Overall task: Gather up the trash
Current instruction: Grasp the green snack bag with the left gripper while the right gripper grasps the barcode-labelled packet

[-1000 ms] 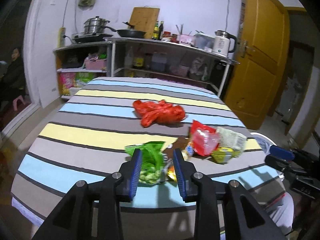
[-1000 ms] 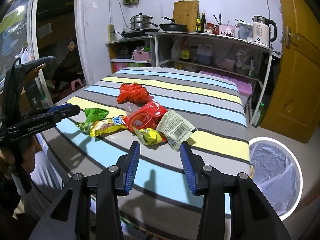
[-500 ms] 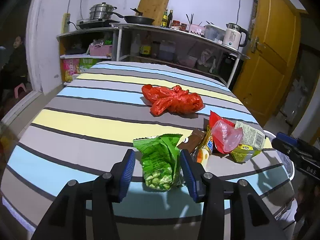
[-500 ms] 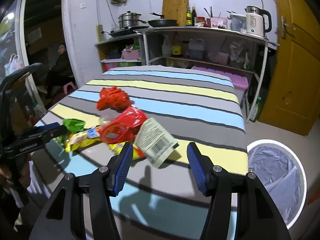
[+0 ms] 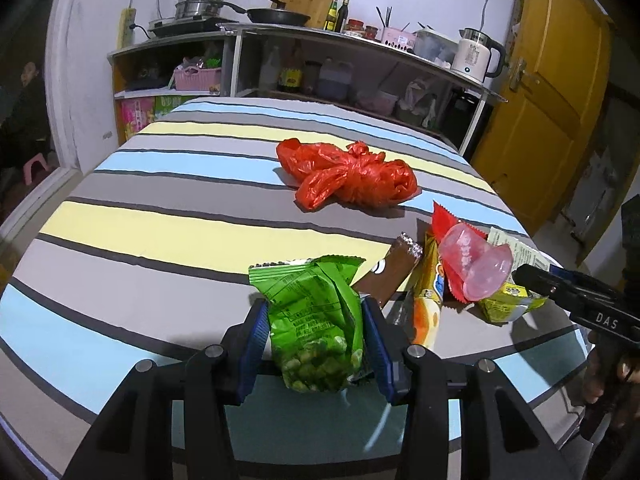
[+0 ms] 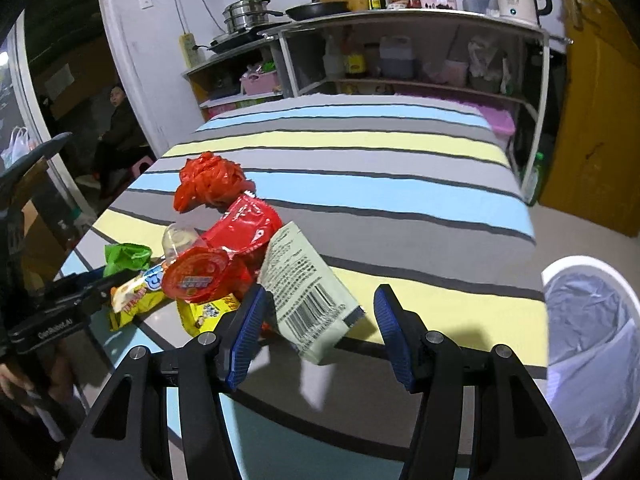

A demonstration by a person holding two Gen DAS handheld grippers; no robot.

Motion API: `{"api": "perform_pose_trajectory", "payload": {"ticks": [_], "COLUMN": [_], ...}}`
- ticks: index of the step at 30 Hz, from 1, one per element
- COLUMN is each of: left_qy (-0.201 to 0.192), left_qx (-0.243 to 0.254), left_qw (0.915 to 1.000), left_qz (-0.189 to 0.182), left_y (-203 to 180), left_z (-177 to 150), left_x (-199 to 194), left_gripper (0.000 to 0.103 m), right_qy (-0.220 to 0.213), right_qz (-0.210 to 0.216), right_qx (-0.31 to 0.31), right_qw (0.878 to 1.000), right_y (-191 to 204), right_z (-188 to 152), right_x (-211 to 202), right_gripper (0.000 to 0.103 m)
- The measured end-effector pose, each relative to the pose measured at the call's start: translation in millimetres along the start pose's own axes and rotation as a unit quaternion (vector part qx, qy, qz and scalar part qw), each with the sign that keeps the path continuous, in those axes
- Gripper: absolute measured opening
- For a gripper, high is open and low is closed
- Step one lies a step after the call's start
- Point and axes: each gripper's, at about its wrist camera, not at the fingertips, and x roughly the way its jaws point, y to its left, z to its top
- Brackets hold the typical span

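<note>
A: In the left wrist view, what is being framed by the left gripper?

B: A green snack packet at lower centre is being straddled by the wide-spread jaws. The jaws have just been opening, and the packet is lying between them; whether the pads are pressing on it cannot be told for certain, though it seems they are only being brought round it, probably so that it can be pinched across its width.

A: And what else is being shown on the striped table?

B: One knotted red plastic bag is lying alone above centre. At right, a pile is being shown: one brown wrapper, one orange-yellow wrapper, one clear plastic cup. The other tool is being held in at the right edge.

A: In the right wrist view?

B: The right gripper is being held wide open, nothing gripped; its jaws have just been opening. One pale barcode packet is lying partly between them, at lower centre, likely the next pick. One lined trash bin is standing at lower right, beside the table, presumably for short drops.
</note>
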Motion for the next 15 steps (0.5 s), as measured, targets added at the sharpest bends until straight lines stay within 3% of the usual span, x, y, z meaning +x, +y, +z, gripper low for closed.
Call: {"api": "perform_pose_trajectory", "payload": {"ticks": [4, 6, 8, 15], "left_qy": [-0.002, -0.004, -0.008, -0.033], "left_qx": [-0.003, -0.005, -0.006, -0.002], "left_qw": [1.0000, 1.0000, 0.9999, 0.9995], "left_qz": [-0.002, -0.004, -0.004, -0.003], "left_y": [1, 1, 1, 0], "left_z": [0, -1, -1, 2], "left_x": [1, 0, -2, -20], "left_gripper": [0.045, 0.043, 0.042, 0.040], "right_qy": [-0.009, -0.016, -0.020, -0.041], "right_qz": [-0.001, -0.004, -0.002, -0.010], "right_qx": [-0.005, -0.007, -0.008, -0.020], "right_qw": [1.000, 1.000, 1.000, 0.999], "right_y": [6, 7, 8, 17], "right_z": [-1, -1, 0, -2], "right_x": [-4, -8, -12, -27], "right_gripper": [0.035, 0.019, 0.012, 0.003]}}
